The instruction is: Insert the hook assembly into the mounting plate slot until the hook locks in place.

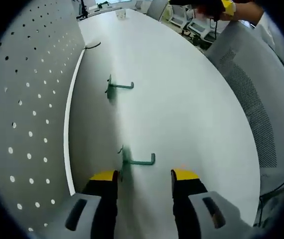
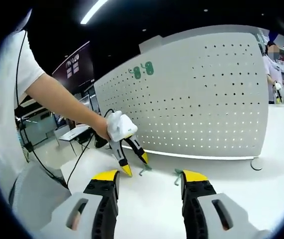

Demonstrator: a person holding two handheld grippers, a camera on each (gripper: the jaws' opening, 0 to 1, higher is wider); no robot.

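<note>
On the white table (image 1: pixel 182 99), seen from the left gripper view, two green hooks lie apart from each other beside the foot of a white pegboard (image 1: pixel 27 109). The nearer hook (image 1: pixel 138 160) rests just ahead of the left gripper (image 1: pixel 144 175), whose yellow-tipped jaws stand wide apart with nothing between them; the farther hook (image 1: pixel 118 87) lies well beyond it, and a dark cable end (image 1: pixel 93 46) lies farther still, by the board's edge. From the right gripper view, the pegboard (image 2: pixel 202 94) stands upright on the table (image 2: pixel 241 184), with two green pieces (image 2: pixel 142 71) mounted near its upper left. The left gripper (image 2: pixel 136 164) comes in from the left, held by a person's hand (image 2: pixel 102 128), its yellow tips spread and pointing down close over one hook (image 2: pixel 145 170) on the table. A second hook (image 2: pixel 177 174) lies just beside the right gripper's (image 2: pixel 150 177) own right jaw tip; its jaws are wide and hold nothing.
</note>
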